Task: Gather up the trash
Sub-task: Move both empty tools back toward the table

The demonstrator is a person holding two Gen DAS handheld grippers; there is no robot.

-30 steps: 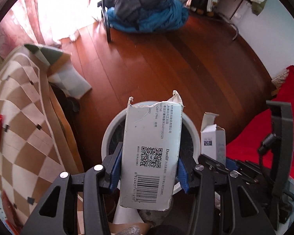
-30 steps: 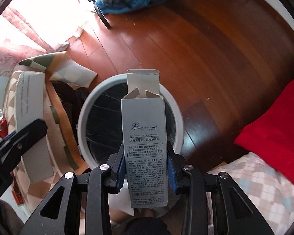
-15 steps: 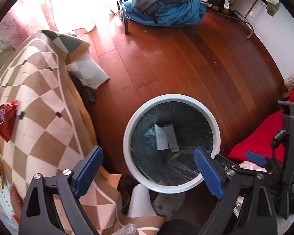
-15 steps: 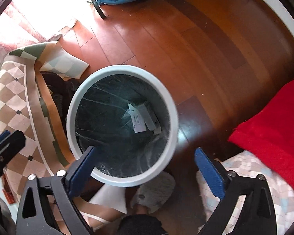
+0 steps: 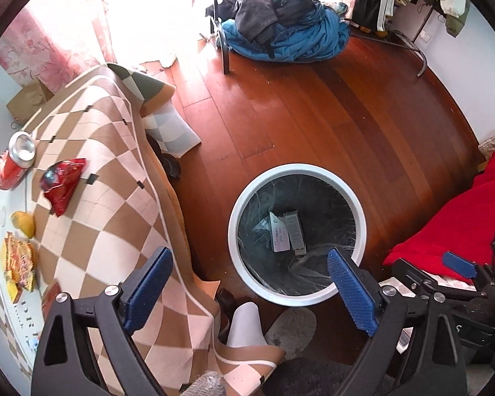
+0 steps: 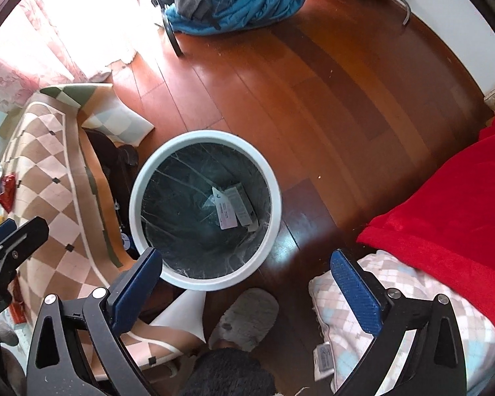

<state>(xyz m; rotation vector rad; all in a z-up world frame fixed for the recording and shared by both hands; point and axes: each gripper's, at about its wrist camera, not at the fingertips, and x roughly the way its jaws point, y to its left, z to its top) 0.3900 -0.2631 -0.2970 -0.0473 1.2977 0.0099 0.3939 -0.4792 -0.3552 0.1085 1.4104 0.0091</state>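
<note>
Peering into the white round plastic bin with its dark liner [image 5: 297, 297], we find the print on two flat grey cardboard boxes [image 5: 287, 231] at its bottom too small to read. Both lie below and ahead of our left hand-held gripper [image 5: 250, 283] and right hand-held gripper [image 6: 244, 283], whose blue pads stand wide apart, holding nothing. On the checked tabletop [image 5: 115, 198], a crushed red can [image 5: 15, 161] and red foil wrapper [image 5: 62, 186] lie, while the far left packets blur.

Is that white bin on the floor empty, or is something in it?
Not empty. The bin holds two flat boxes lying at the bottom of its dark liner; both views show them.
</note>
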